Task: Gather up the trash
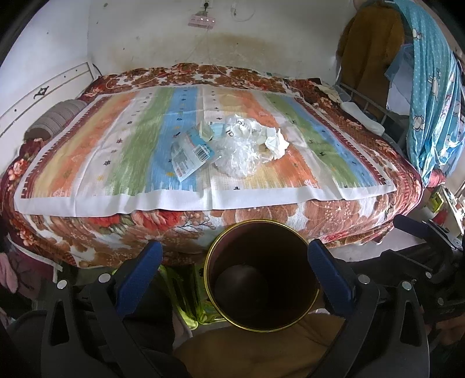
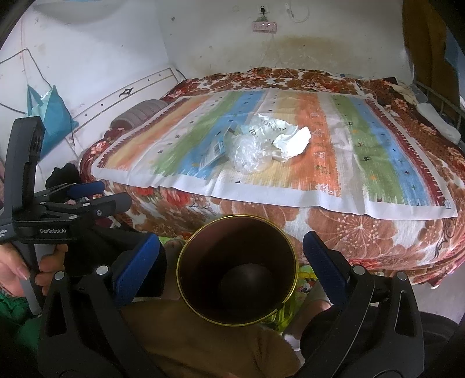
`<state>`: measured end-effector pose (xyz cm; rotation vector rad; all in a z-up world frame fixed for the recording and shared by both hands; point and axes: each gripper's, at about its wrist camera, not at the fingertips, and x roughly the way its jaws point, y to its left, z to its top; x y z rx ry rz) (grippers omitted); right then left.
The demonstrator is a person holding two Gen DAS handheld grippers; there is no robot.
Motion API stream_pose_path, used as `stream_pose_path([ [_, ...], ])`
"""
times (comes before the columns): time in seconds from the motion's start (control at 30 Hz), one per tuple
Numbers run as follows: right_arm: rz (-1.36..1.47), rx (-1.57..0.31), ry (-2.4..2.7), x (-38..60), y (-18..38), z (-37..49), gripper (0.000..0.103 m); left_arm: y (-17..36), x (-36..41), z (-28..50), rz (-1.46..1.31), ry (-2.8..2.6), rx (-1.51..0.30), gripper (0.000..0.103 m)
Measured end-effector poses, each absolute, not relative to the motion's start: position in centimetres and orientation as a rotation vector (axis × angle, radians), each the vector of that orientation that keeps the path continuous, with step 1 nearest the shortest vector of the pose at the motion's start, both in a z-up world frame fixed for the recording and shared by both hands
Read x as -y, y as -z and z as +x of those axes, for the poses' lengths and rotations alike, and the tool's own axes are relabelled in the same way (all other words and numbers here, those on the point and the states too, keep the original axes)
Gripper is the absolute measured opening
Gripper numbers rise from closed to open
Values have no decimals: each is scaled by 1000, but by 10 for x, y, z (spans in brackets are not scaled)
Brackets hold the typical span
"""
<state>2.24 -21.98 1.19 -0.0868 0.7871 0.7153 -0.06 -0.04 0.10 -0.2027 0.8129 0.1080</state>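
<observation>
A pile of trash lies mid-bed on a striped cloth: a clear plastic bag [image 1: 239,155], crumpled white paper [image 1: 276,142] and a barcode wrapper [image 1: 189,155]. The same bag [image 2: 250,152], paper [image 2: 293,141] and wrapper [image 2: 213,154] show in the right wrist view. A dark round bin with a gold rim [image 1: 260,276] stands below the bed's near edge; it also shows in the right wrist view [image 2: 237,269]. My left gripper [image 1: 235,261] is open and empty, fingers either side of the bin's mouth. My right gripper [image 2: 232,256] is open and empty, likewise above the bin. The left gripper [image 2: 87,190] shows at left.
The bed [image 1: 261,221] has a floral blanket under the striped cloth [image 1: 116,162]. A grey pillow [image 1: 55,119] lies at its left. Hanging clothes [image 1: 433,96] and a metal rack are at right. A power strip [image 1: 202,21] hangs on the wall behind.
</observation>
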Motion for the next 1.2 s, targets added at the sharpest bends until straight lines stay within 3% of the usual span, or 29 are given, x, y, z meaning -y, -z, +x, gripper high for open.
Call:
stream_pose_path([
  [1.2, -61, -849, -762, 213, -12, 42, 94, 1, -12, 10, -245, -136, -843, 97],
])
